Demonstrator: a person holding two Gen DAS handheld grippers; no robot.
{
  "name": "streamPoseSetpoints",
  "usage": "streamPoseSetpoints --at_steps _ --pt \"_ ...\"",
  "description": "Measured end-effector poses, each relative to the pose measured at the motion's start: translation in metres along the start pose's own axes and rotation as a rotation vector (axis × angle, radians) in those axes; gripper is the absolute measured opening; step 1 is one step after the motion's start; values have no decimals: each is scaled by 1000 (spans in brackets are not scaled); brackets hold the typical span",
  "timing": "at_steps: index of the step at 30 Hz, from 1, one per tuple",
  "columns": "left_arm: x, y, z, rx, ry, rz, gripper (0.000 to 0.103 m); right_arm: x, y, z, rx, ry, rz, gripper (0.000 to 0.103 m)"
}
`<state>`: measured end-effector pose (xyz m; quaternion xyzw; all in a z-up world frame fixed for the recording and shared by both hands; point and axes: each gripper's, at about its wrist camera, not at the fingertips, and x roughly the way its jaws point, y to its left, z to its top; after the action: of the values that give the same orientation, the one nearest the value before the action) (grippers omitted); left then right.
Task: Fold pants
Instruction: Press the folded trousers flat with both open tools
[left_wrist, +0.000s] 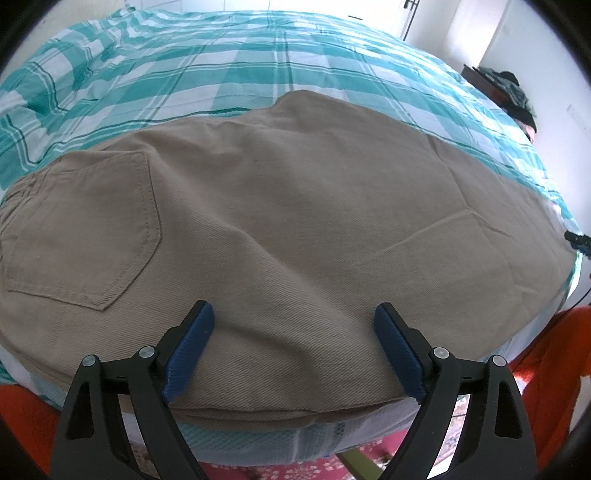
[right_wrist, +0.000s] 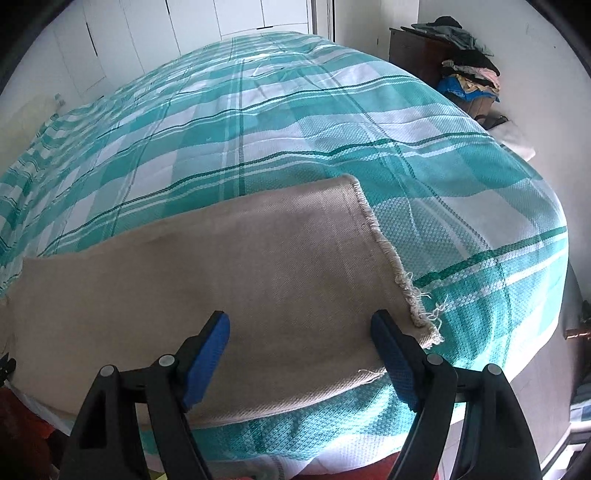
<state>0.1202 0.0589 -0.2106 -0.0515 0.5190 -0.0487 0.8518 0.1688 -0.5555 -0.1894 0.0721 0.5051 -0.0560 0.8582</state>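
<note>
We are looking down along two sets of tongs at a pair of tan pants (left_wrist: 295, 206) spread flat across a bed with a teal and white checked bedspread (left_wrist: 207, 70). The pants lie along the near edge of the bed, legs stacked one on the other so only one leg's width shows, which suggests the first lengthwise fold is done; the crosswise folds, bringing the hem toward the waist, look to be left. In the left view we see the seat end, with a back pocket (left_wrist: 85, 229) facing up. The left tongs (left_wrist: 295, 325) stand wide open just above the cloth near its nearest edge, blue pads apart, gripping nothing. In the right view we see the other end, with the frayed hem (right_wrist: 384, 254) lying on the bedspread. The right tongs (right_wrist: 299, 332) are also wide open, straddling the leg close to the hem corner, with fabric between the pads but not pinched. Around us: a dark dresser piled with clothes (right_wrist: 465, 55) against the wall beyond the far right corner of the bed, white cupboard doors (right_wrist: 122, 40) behind the bed, and a red patterned rug (left_wrist: 280, 469) below. Something orange (left_wrist: 546, 354) sits at the near edge, perhaps our own clothing. Nothing lies on the pants or blocks the fold.
</note>
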Motion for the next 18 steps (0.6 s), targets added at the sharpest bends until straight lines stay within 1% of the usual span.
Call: streamPoseSetpoints --at_steps 13,18 --pt "0 -1 0 4 -4 1 91 -5 0 -1 6 -24 -20 78" --pt "3 -2 1 14 -9 6 95 -6 1 -1 5 -32 -32 78"
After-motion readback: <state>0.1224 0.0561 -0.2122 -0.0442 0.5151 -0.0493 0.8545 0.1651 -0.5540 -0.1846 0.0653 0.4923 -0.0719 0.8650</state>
